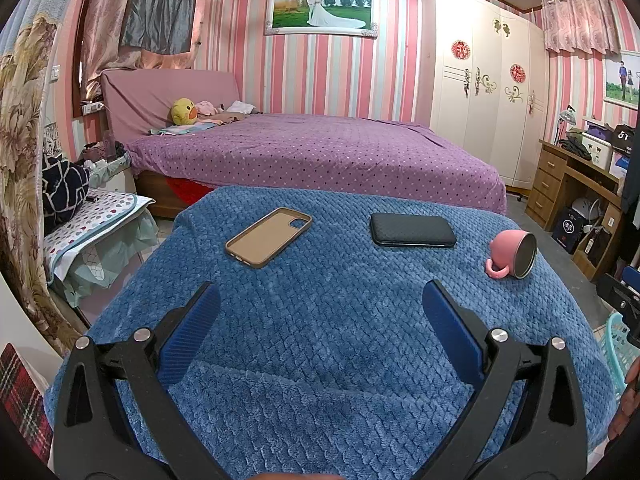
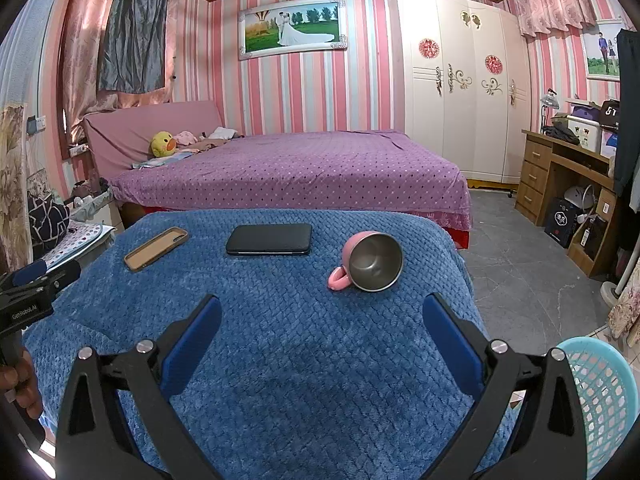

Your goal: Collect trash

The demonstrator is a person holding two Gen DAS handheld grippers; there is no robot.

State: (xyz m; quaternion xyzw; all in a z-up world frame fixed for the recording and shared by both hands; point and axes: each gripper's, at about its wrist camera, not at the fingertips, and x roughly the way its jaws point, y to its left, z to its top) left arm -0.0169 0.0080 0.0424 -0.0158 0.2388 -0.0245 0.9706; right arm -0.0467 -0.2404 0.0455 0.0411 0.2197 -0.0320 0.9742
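Nothing is held: the left gripper (image 1: 320,312) and the right gripper (image 2: 322,320) are both seen with fingers spread wide over the near part of the blue blanket (image 2: 280,360). Three items are laid across its far half: a tan phone case (image 1: 269,237) at the left, a black phone (image 1: 413,230) in the middle, and a pink cup (image 2: 370,262) tipped on its side at the right. A turquoise basket (image 2: 600,408) is seen low at the near right, its contents hidden. Collection is judged not yet begun.
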